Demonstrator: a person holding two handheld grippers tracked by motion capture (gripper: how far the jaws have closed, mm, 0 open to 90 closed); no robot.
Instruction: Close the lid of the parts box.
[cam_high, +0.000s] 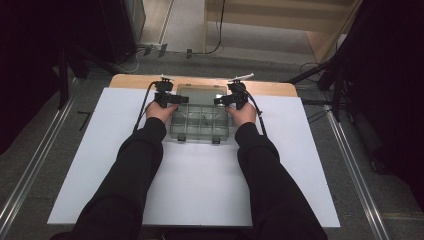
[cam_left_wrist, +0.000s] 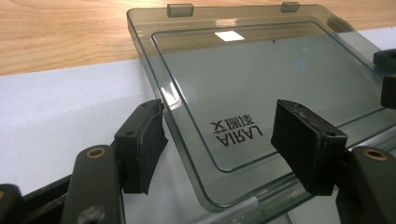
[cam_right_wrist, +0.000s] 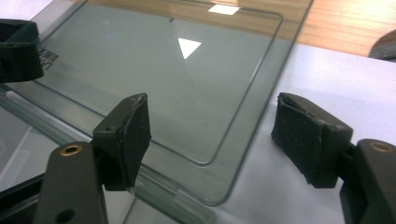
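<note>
The clear lid (cam_left_wrist: 261, 79) of the box has dark letters printed on it. In the left gripper view they stand upside down and read "LARIA", with a few small signs next to them that are too hard to read.

Overhead light glares in white patches on the clear lid (cam_left_wrist: 261, 79) of the compartment box. Around the lit white bench (cam_high: 200, 190), the room is dark. The black fingers (cam_right_wrist: 128, 135) nearest the lid look soft.
</note>
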